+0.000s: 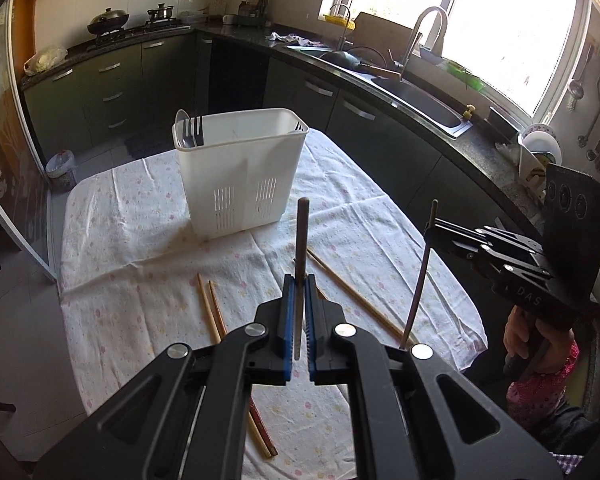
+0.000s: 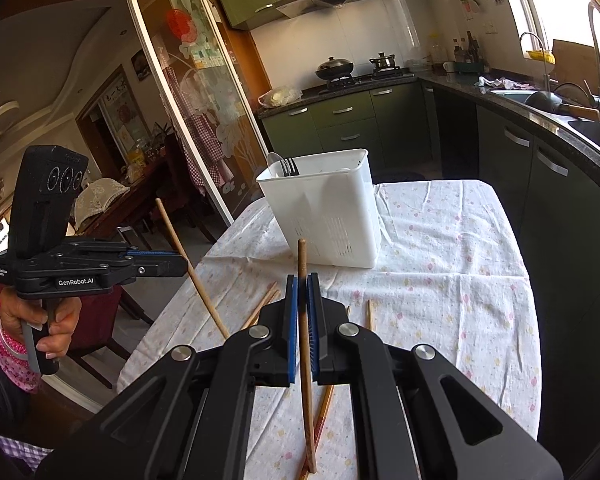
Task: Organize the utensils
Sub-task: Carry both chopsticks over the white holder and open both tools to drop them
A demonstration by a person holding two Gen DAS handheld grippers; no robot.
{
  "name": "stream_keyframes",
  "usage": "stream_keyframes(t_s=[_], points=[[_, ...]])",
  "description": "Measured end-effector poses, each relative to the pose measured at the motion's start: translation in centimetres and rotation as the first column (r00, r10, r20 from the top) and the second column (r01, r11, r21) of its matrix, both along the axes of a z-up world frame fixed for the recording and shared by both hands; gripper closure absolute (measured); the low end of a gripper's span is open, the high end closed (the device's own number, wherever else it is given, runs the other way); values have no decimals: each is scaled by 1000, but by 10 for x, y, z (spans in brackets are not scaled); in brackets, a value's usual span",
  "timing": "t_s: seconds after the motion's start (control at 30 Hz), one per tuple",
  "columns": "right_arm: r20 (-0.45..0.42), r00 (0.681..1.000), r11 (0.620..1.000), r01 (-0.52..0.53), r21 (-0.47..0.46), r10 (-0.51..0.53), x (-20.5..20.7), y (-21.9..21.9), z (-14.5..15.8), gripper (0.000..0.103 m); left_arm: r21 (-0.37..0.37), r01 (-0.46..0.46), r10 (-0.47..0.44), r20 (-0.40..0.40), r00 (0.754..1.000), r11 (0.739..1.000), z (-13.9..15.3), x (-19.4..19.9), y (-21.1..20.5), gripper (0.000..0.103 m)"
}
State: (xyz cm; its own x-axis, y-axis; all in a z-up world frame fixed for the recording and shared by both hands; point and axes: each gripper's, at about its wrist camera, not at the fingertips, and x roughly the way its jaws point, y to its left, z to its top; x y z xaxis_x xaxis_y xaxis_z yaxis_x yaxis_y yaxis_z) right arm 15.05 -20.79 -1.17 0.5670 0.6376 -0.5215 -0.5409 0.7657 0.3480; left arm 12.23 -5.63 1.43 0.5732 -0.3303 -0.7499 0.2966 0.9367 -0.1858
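Note:
A white plastic utensil holder (image 1: 240,168) stands on the table, with a spoon and fork (image 1: 190,132) in its left end; it also shows in the right wrist view (image 2: 324,208). My left gripper (image 1: 299,280) is shut on a brown chopstick (image 1: 301,240), held upright above the table. My right gripper (image 2: 302,280) is shut on another chopstick (image 2: 303,280), also upright. The right gripper shows in the left wrist view (image 1: 430,226) at the right, the left gripper in the right wrist view (image 2: 184,266) at the left. Several loose chopsticks (image 1: 212,308) lie on the cloth.
The table carries a white flowered cloth (image 1: 140,220). A dark counter with a sink (image 1: 420,100) and faucet runs along the right. A stove with pots (image 1: 112,20) is at the back. A glass sliding door (image 2: 188,112) stands left.

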Motion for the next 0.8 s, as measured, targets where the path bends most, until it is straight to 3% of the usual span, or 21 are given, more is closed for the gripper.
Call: stream_keyframes(t_s=[0.23, 0.53, 0.67, 0.8], points=[[8, 1000, 1000, -2, 0, 2, 0, -1, 2, 97, -20, -27, 29, 117, 993, 999, 48, 15, 2, 98], [8, 1000, 1000, 3, 10, -3, 0, -8, 1, 97, -47, -104, 113, 287, 951, 993, 129, 57, 5, 99], [9, 1000, 1000, 1, 14, -1, 0, -10, 1, 97, -26, -142, 142, 353, 925, 990, 141, 79, 2, 99], [16, 1000, 1000, 4, 17, -4, -1, -12, 5, 97, -24, -173, 169, 379, 910, 985, 136, 103, 0, 99]])
